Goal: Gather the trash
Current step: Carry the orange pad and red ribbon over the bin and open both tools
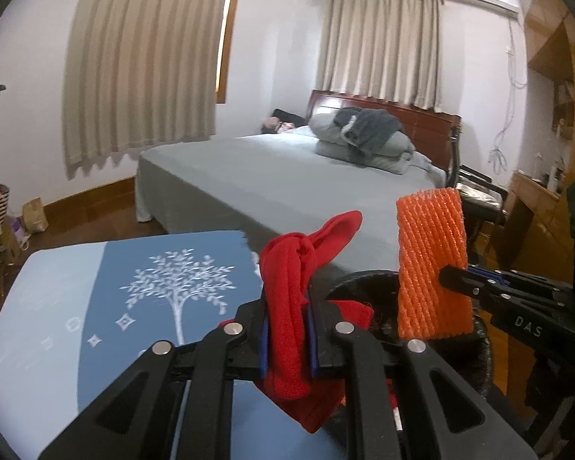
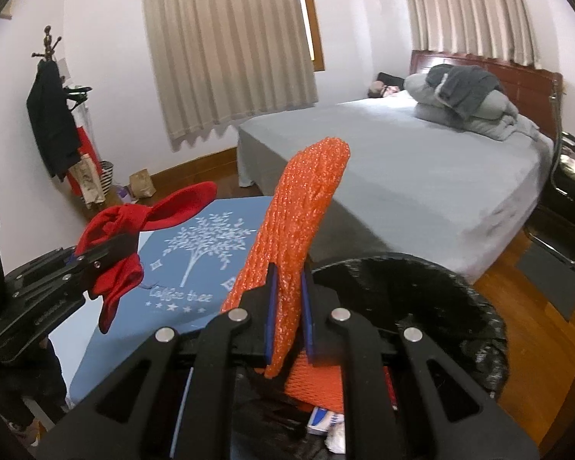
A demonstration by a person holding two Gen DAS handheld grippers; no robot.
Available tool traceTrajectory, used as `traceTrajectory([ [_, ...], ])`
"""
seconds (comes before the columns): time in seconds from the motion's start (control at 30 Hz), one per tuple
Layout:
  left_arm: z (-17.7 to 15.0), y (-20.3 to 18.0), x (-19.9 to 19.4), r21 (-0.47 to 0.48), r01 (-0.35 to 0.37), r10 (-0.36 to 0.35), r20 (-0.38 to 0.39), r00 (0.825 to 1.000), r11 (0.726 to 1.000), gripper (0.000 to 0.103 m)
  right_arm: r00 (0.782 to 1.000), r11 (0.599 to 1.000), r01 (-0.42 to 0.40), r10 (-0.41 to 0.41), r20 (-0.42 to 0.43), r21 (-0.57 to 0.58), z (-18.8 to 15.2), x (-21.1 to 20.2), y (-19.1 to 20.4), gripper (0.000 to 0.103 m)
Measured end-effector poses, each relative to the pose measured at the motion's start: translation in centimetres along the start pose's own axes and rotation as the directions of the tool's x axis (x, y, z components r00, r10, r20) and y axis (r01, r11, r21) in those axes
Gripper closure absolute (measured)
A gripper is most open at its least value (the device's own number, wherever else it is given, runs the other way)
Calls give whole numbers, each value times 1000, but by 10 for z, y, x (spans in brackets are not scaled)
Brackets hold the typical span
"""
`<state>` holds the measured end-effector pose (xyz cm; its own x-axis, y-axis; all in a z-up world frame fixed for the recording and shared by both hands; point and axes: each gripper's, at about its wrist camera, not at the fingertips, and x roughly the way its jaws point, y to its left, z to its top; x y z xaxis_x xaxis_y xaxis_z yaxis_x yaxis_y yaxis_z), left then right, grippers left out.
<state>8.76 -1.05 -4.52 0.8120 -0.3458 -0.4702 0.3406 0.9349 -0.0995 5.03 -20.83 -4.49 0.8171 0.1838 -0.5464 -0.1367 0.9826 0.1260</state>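
bin (image 2: 475, 299) contents mostly hidden, table (image 1: 38, 306) edge cropped

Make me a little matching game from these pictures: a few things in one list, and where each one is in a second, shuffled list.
Things
1. red cloth
2. orange foam net
3. grey bedding pile
4. black coat

Places
A. hanging on the coat stand by the wall
B. pinched in the right tongs
C. at the head of the bed
D. pinched in the left tongs

Pairs: 1-D, 2-B, 3-C, 4-A
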Motion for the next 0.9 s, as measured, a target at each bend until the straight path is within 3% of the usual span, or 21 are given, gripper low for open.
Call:
traceTrajectory([
  [0.53,8,-63,13,79,110,-110,-3,994,991,88,994,992,113,-114,2,53,-19,-34,-56,92],
  [0.9,5,-95,42,117,173,-168,-50,985,978,88,985,982,167,-163,-53,90,-36,-28,-84,92],
])
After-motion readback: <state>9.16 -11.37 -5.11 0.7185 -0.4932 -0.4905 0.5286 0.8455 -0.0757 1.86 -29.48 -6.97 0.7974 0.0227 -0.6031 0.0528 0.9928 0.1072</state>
